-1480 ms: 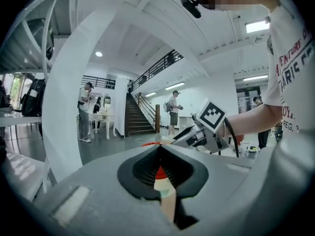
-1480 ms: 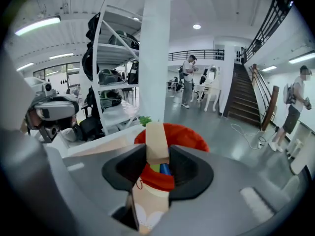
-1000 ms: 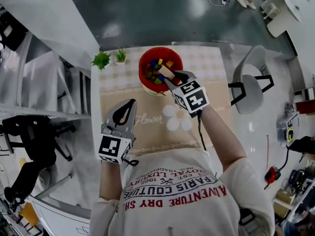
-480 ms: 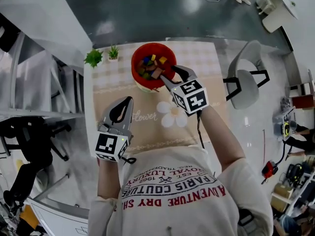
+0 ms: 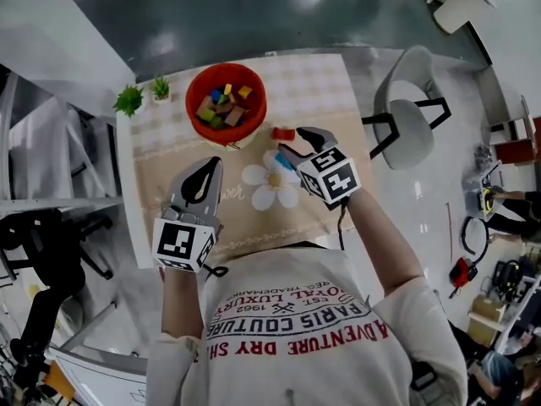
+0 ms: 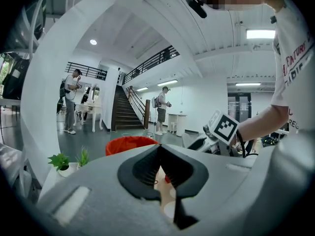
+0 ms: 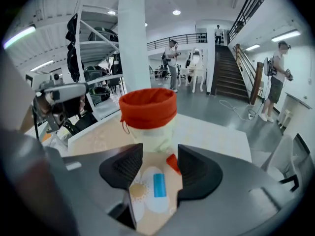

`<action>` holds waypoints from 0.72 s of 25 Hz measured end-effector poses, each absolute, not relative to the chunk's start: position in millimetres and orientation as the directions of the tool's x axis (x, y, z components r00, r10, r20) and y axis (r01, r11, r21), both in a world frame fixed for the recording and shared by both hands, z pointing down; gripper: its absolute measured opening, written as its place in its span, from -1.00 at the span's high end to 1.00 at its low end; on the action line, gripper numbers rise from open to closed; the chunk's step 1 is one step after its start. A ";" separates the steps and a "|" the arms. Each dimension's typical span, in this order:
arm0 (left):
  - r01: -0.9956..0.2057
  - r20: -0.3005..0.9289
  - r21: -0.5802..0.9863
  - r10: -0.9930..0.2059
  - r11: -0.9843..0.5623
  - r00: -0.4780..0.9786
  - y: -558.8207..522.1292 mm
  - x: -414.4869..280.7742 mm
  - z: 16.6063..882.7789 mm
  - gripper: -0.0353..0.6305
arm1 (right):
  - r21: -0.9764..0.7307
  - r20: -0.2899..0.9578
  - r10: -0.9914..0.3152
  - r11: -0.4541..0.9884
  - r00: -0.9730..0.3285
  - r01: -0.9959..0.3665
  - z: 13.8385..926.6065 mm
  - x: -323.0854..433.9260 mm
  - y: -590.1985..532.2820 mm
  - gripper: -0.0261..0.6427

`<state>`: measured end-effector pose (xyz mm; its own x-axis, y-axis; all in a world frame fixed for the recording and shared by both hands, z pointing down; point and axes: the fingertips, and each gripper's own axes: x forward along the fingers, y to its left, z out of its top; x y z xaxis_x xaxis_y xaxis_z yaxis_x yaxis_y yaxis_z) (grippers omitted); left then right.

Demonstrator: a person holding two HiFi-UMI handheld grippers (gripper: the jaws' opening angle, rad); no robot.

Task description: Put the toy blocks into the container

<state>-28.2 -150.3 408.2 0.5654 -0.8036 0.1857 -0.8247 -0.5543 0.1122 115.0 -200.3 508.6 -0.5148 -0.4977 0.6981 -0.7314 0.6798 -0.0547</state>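
Note:
A red container (image 5: 226,94) with several coloured blocks inside stands at the far left of the table mat; it also shows as the red container (image 7: 147,108) and the red container (image 6: 129,144). A red block (image 5: 283,134) and a blue block (image 5: 283,163) lie on the mat to its right. My right gripper (image 5: 295,145) hovers over them, open and holding nothing; its jaws have just been opening. In the right gripper view the blue block (image 7: 158,185) lies on the mat below the gap and the red block (image 7: 172,163) just beyond. My left gripper (image 5: 205,169) is shut and empty, short of the container.
Two small potted plants (image 5: 128,101) stand at the table's far left corner. The beige mat (image 5: 245,222) has a white flower print. A grey chair (image 5: 406,108) stands by the table's right side. People stand in the hall beyond.
The right gripper held a tan block over the container, let it go there, opened, and drew back right to above the blue block. The left gripper shifted a little.

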 end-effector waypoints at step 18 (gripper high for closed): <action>-0.865 0.309 0.130 -0.809 -0.485 0.500 -120.8 13.6 462.3 0.88 | -0.120 0.846 -0.275 0.738 -0.458 -0.664 654.9 136.3 -163.0 0.33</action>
